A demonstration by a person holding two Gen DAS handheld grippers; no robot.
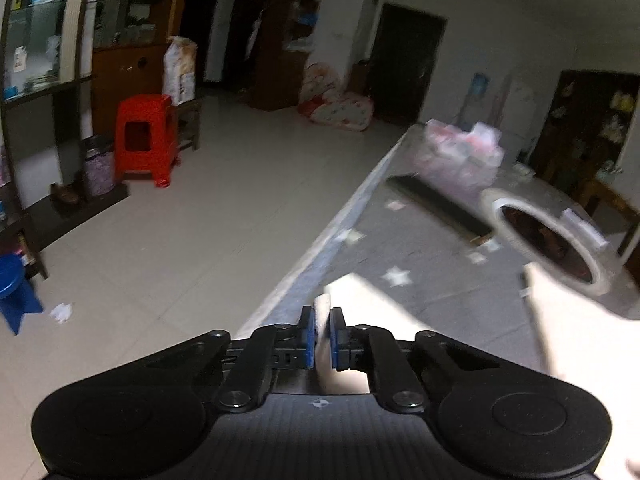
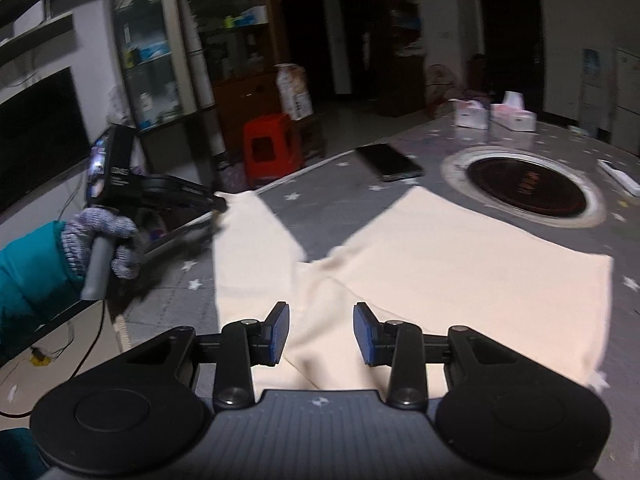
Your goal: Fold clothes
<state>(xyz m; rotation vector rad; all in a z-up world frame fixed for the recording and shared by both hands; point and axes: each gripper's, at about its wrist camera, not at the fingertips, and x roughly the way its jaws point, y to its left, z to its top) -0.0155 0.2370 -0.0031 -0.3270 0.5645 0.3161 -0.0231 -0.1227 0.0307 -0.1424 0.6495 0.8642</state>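
A grey table cover with white stars [image 2: 320, 200] fills the centre and right of the right wrist view. A round dark hotplate with a pale ring [image 2: 524, 188] is set into it at right centre. A black flat device [image 2: 388, 162] lies just left of the ring. Two white tissue boxes [image 2: 496, 116] stand behind it, upper right. On the pale tiled floor [image 1: 200, 208], a red plastic stool [image 1: 146, 138] stands at the left, a blue stool [image 1: 16, 292] at the left edge. Glass-fronted shelving [image 2: 156, 52] fills the upper left.
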